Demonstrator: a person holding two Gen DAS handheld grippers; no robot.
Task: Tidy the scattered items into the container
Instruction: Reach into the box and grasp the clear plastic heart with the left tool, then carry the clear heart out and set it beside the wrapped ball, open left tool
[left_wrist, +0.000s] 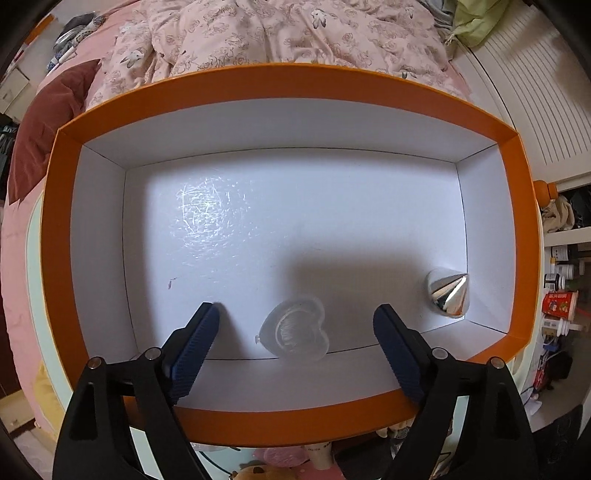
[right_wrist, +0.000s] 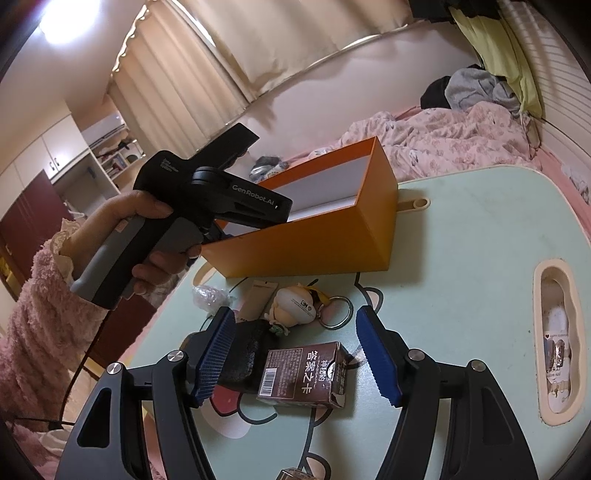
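Note:
The orange box with a white inside fills the left wrist view; it also stands on the table in the right wrist view. Inside it lie a clear heart-shaped case and a shiny silver cone at the right wall. My left gripper is open over the box's near edge, above the heart case, holding nothing. My right gripper is open above a brown card box. A white plush keychain with a metal ring, a black pad and a clear plastic bag lie beyond it.
The pale green table has a cut-out handle slot at the right. A bed with a pink floral quilt lies behind the box. Shelves with jars stand at the right. The left-hand gripper tool hovers over the box.

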